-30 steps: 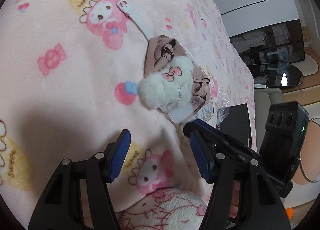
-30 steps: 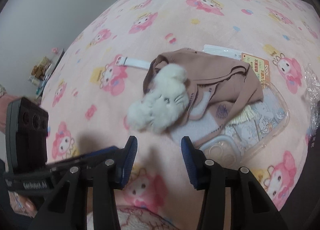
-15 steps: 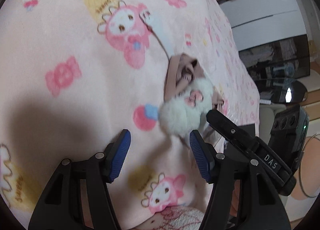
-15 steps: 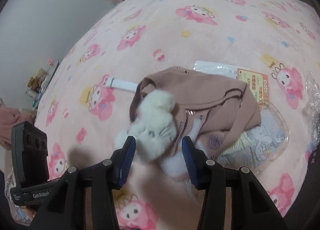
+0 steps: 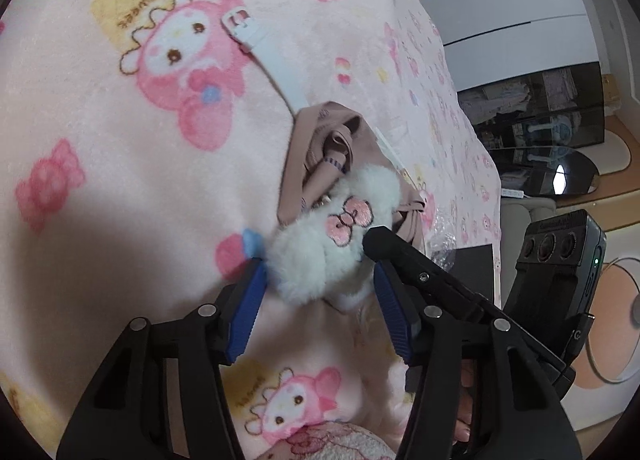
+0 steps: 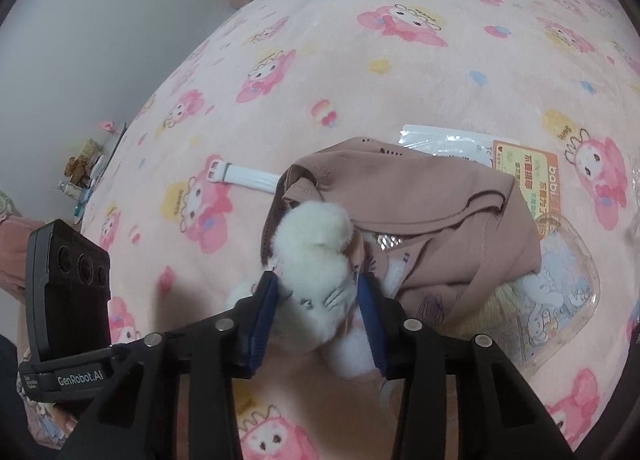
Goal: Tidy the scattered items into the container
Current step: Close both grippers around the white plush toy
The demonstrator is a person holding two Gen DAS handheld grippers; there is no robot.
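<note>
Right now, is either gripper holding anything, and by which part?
The right gripper has the white plush toy between its fingers, around the face. Left holds nothing.

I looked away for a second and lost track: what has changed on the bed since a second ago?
Both grippers moved forward onto the white plush toy. The right gripper now brackets its face, pads touching the fur; the left gripper flanks its other end, still open. The toy stays on the brown garment; white strap and blanket unchanged.
</note>
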